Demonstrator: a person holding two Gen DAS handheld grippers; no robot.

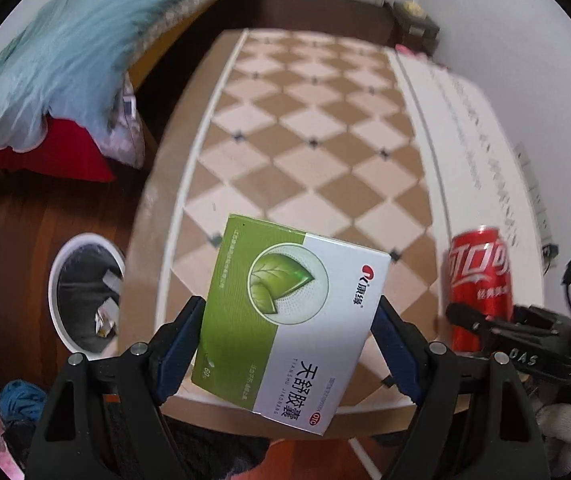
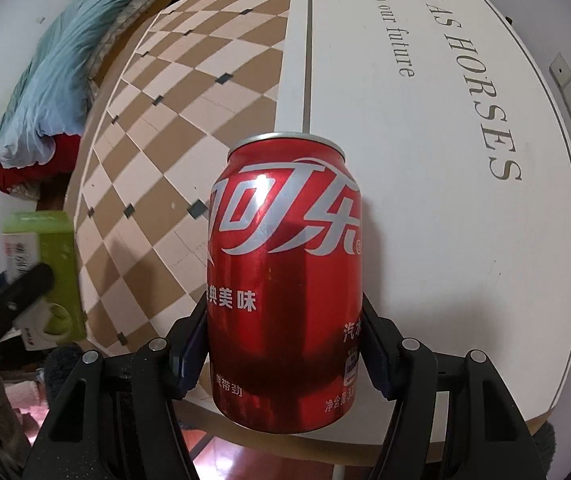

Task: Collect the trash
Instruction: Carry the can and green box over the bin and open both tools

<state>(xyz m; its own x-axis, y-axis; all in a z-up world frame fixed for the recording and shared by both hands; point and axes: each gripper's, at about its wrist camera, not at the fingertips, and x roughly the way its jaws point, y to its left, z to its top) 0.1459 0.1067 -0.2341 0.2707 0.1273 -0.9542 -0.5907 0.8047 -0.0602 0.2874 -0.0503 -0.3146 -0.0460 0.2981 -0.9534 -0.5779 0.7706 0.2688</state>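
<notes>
Left wrist view: my left gripper (image 1: 289, 344) clamps the green-and-white medicine box (image 1: 291, 316) by its side edges, raised over the table's near edge; it looks light and crushable. The bin (image 1: 85, 292) sits at nine o'clock.

Right wrist view: my right gripper (image 2: 285, 356) pinches the red cola can (image 2: 285, 280) low on its slick, dentable wall.

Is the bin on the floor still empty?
No, the left wrist view shows the white bin with a dark liner already holding a few scraps of paper or packaging.

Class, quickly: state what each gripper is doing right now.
Left gripper: shut on the green and white medicine box.
Right gripper: shut on the red cola can.
</notes>
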